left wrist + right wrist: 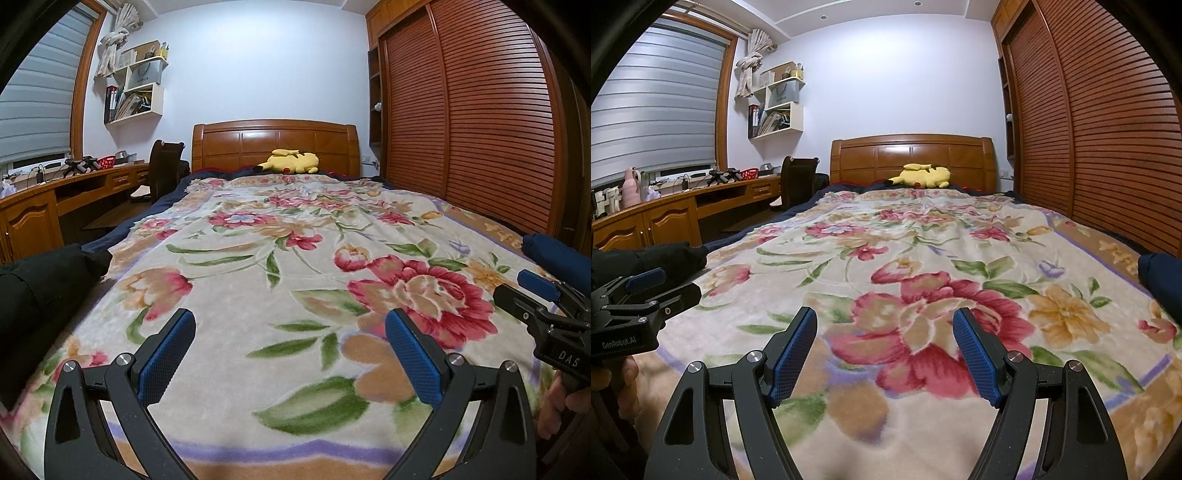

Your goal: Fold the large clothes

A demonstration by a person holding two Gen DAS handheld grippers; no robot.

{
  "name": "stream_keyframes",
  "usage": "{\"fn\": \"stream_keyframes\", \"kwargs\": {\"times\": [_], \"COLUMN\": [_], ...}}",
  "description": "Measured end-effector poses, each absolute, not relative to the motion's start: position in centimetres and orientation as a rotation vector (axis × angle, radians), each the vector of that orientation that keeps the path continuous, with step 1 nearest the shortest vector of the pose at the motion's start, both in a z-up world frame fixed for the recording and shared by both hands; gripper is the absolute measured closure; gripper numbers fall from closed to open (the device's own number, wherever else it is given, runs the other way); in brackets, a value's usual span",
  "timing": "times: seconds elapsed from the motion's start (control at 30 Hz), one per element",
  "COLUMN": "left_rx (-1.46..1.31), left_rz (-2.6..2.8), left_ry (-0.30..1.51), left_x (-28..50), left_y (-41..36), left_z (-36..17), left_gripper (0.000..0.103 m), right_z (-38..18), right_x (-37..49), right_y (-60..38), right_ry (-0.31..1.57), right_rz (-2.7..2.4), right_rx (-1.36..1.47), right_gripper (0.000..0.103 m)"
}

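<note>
Left gripper (290,332) and right gripper (884,330) gape empty over the floral blanket (295,258); black garment (40,280) cut off.

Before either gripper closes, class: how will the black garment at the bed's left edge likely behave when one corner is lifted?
The black garment lies in a soft bundle, so it is probably floppy and will sag and unroll. Its bulk suggests some weight. Matte cloth should grip the open left gripper well.

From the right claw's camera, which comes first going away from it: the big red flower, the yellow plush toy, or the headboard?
1. Big red flower on the blanket, just beyond the right claw.
2. Yellow plush toy, far end of bed.
3. Headboard, behind the toy.
</note>
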State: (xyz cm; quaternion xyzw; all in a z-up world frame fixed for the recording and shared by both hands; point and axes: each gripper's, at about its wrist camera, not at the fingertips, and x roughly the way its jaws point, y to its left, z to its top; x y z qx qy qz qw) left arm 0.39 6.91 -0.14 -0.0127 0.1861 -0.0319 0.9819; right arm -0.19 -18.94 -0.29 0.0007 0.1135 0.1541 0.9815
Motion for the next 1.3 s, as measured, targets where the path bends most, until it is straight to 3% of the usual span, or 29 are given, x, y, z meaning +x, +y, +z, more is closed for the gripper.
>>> {"fn": "stream_keyframes", "kwargs": {"times": [1.3], "left_rx": [-0.021], "left_rz": [-0.059], "left_ry": [0.373], "left_x": [0.38], "left_y": [7.06], "left_z": [0.19], "left_gripper": [0.000], "right_z": [-0.35], "right_x": [0.25], "right_y": [-18.94], "right_ry": [0.235], "right_rz": [0.305], "right_rx": [0.005], "right_gripper": [0.025]}}
